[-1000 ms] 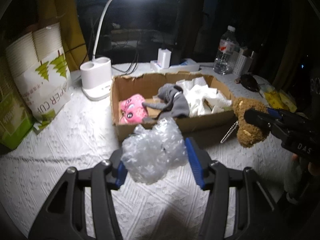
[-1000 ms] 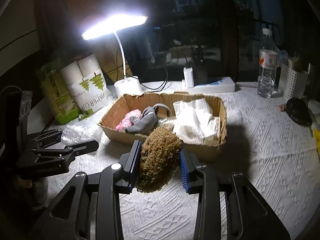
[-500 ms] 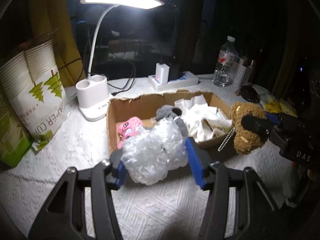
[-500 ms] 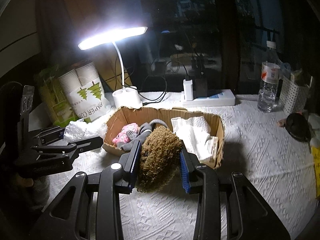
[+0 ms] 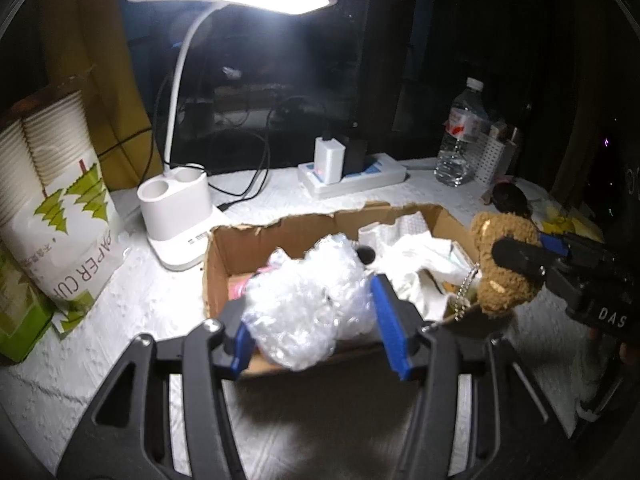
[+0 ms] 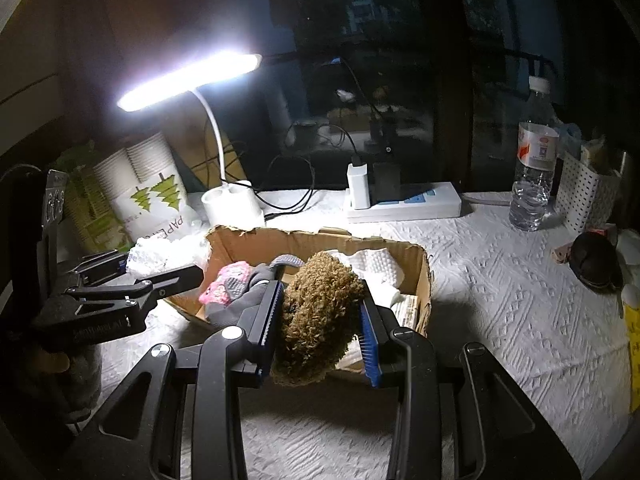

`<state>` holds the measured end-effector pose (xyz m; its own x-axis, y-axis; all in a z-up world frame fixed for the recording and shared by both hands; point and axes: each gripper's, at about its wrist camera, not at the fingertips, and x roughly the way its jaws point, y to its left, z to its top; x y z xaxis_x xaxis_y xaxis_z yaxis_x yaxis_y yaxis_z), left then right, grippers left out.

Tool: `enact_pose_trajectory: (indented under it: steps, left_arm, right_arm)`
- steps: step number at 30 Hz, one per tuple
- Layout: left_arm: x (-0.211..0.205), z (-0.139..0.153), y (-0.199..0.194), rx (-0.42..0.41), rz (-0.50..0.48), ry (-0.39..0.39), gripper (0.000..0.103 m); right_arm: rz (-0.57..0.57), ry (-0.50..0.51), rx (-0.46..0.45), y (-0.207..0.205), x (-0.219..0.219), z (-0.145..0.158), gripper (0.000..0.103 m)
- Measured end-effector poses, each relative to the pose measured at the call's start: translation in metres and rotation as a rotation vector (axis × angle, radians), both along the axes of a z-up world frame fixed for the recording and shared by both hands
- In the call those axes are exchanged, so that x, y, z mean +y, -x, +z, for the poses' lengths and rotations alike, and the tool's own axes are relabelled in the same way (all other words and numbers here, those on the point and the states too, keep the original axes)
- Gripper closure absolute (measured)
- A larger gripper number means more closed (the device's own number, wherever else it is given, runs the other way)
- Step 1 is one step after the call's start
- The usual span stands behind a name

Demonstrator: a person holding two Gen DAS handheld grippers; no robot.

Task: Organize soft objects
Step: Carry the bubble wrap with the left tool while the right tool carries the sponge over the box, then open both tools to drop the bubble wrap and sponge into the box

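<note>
Both grippers are loaded and are held over the near edge of the cardboard box (image 6: 424, 264). Between the blue pads of the left gripper (image 5: 314, 330) a crumpled wad of bubble wrap (image 5: 308, 300) is pinched, the pads pressed into its sides so that the springy plastic cannot slip out. In the same way a brown plush toy (image 6: 316, 316) is clamped by the right gripper (image 6: 320, 336), gripped across its furry body; in the left wrist view a small ball chain (image 5: 464, 292) is seen hanging loose from it.

The box is set on a white textured tablecloth (image 6: 500, 280) under a desk lamp (image 6: 188, 76), apparently as the collecting place for the soft things. Already laid inside are a pink plush (image 6: 224, 286), a grey sock (image 6: 250, 298) and crumpled white paper towels (image 6: 374, 266), so some sorting appears to be done. The wrap is carried above the box's left part, near the pink plush, and the toy above the front wall toward the right part, which suggests that both are meant to be dropped in side by side.

A pack of paper cups (image 5: 60, 200), a power strip (image 5: 352, 174) and a water bottle (image 6: 534, 160) are left well apart from the box, being no part of the job.

For release, it is judged that each load should be brought clear of the box's wall first, since light wrap may bounce out.
</note>
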<state>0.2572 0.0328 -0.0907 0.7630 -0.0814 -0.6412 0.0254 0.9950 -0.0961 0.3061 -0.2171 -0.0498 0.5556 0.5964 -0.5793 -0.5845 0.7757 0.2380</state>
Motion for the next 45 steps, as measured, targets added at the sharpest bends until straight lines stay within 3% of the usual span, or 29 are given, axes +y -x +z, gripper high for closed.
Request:
enact_pose_trajectory:
  steps: [15, 22, 24, 29, 31, 35, 38, 45]
  left_arm:
    - [0.007, -0.029, -0.043, 0.069, 0.003, 0.018, 0.049]
    - [0.005, -0.045, -0.060, 0.104, 0.000, 0.014, 0.048]
    - [0.004, -0.048, -0.064, 0.111, -0.002, 0.012, 0.048]
    - [0.001, -0.050, -0.067, 0.114, -0.005, -0.006, 0.046]
    - [0.001, -0.050, -0.067, 0.117, -0.006, -0.001, 0.045]
    - [0.005, -0.048, -0.067, 0.122, 0.004, 0.012, 0.032]
    - [0.008, -0.045, -0.063, 0.118, 0.009, 0.024, 0.031]
    - [0.011, -0.033, -0.049, 0.089, 0.011, 0.034, 0.030]
  right_arm:
    - [0.017, 0.029, 0.078, -0.040, 0.021, -0.036, 0.066]
    - [0.015, 0.089, 0.114, -0.050, 0.030, -0.058, 0.066]
    - [0.008, 0.131, 0.087, -0.048, 0.035, -0.061, 0.066]
    - [0.000, 0.204, 0.045, -0.045, 0.044, -0.064, 0.064]
    - [0.000, 0.201, 0.050, -0.045, 0.043, -0.064, 0.062]
    - [-0.002, 0.197, 0.070, -0.047, 0.043, -0.063, 0.056]
    - [-0.015, 0.192, 0.082, -0.047, 0.042, -0.062, 0.050]
    - [-0.050, 0.174, 0.060, -0.039, 0.034, -0.047, 0.049]
